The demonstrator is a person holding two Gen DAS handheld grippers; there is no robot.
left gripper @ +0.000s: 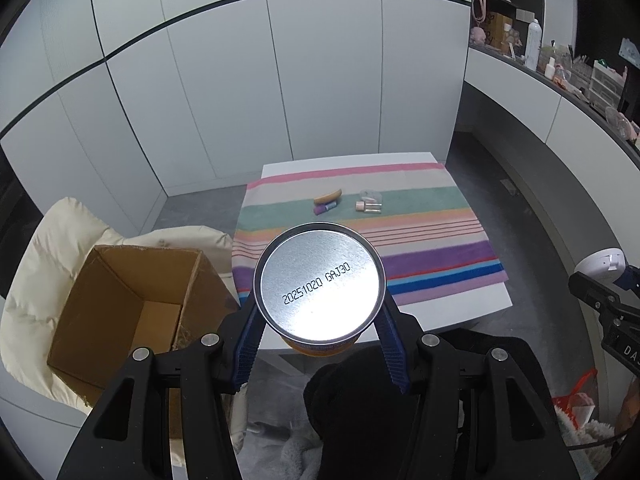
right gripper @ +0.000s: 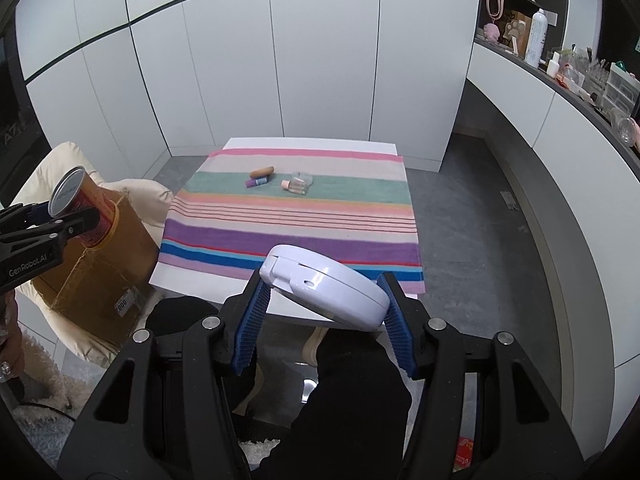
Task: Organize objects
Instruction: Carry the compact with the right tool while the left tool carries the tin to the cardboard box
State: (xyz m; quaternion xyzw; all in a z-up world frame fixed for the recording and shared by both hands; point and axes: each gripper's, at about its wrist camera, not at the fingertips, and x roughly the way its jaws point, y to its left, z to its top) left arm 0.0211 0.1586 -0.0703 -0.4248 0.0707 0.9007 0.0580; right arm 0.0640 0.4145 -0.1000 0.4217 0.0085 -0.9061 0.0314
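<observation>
Blue pads of our left claw (left gripper: 320, 320) are squeezing a round can (left gripper: 319, 285) from both sides, so this claw is clenched on the can. We are looking straight at its shiny metal end, so its long axis is pointing up toward the camera and its other end is pointing down.

Our right claw (right gripper: 322, 304) is pinching a flat white round case (right gripper: 326, 288) between its pads. The case is sitting tilted, with its clasp end pointing away from us.

We are holding both things in the air, near the front edge of the surface (left gripper: 452, 312) with the striped towel (left gripper: 420, 220). A few small bottles (left gripper: 369, 205) are lying far back on the towel.

An open cardboard box (left gripper: 132, 300) is sitting on a cream puffy coat (left gripper: 52, 248), off to the left and lower than the can. Our left claw is much nearer to the box than our right one is. So we think the can is going in first, with a move to the left and down.
</observation>
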